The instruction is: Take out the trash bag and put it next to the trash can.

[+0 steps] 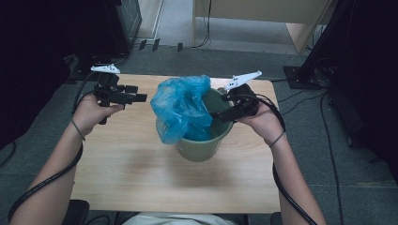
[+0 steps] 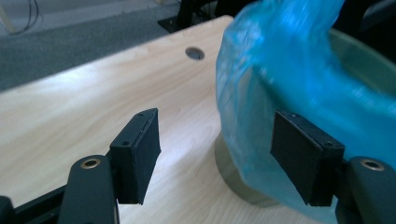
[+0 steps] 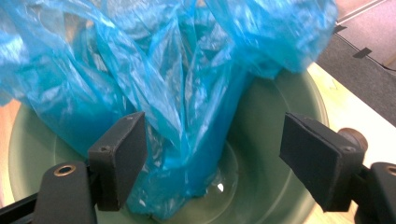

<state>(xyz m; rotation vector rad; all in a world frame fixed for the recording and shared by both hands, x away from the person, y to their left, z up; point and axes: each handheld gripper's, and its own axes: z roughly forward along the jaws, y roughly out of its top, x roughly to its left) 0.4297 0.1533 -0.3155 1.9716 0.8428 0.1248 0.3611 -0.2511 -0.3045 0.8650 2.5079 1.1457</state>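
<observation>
A light wooden table (image 1: 131, 173) carries a green bucket (image 1: 206, 145) standing upright near its middle, mouth facing up, its long axis running straight up from the tabletop. A blue plastic bag (image 1: 180, 110) sits partly inside it: the bottom of the bag hangs down into the bucket, while the upper part billows above the rim and spills over the side toward the person's left, so the bag's length runs roughly up and down with its loose mouth leaning leftward. The work in hand looks like lining the bucket with the bag, and it seems about midway, since the film covers the left side of the rim but the right side of the rim is bare. The right gripper (image 1: 224, 114) hovers at that bare edge over the bucket's mouth, its jaws standing wide apart with the bag's folds ahead of them and nothing pinched. The left gripper (image 1: 137, 97) is held off to the left of the bag, above the table, jaws likewise spread and empty, aimed toward the bag. The next move, as I judge it, calls for catching the loose edge of the bag's mouth and drawing it across and down over the uncovered rim, gently, because the thin film bunches and could slip or tear.
</observation>
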